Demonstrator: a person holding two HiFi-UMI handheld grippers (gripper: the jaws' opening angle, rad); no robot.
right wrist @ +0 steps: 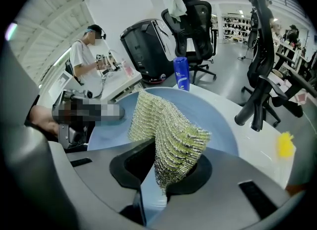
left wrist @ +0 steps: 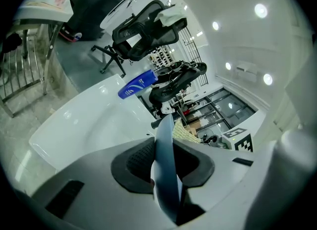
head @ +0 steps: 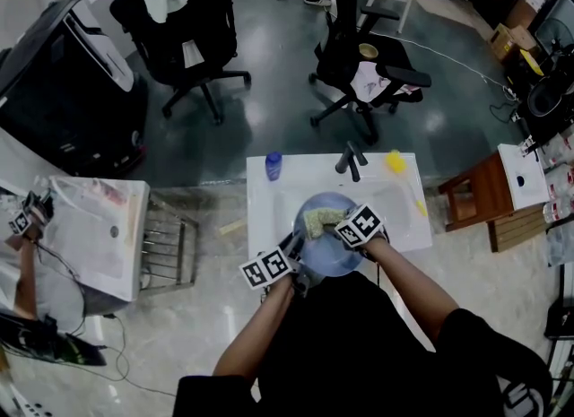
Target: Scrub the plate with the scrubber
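A pale blue plate (head: 330, 247) is held over the white sink (head: 269, 209). My left gripper (head: 294, 261) is shut on the plate's near left rim; in the left gripper view the plate (left wrist: 166, 167) stands edge-on between the jaws. My right gripper (head: 345, 230) is shut on a yellow-green mesh scrubber (head: 319, 221) that lies against the plate's face. In the right gripper view the scrubber (right wrist: 171, 137) sticks up folded from between the jaws, with the plate (right wrist: 213, 120) behind it.
A blue bottle (head: 273, 166) stands at the sink's back left corner, a black tap (head: 350, 160) at the back middle, a yellow thing (head: 395, 161) at the back right. A metal rack (head: 169, 245) stands left of the sink. Office chairs (head: 184, 25) stand beyond.
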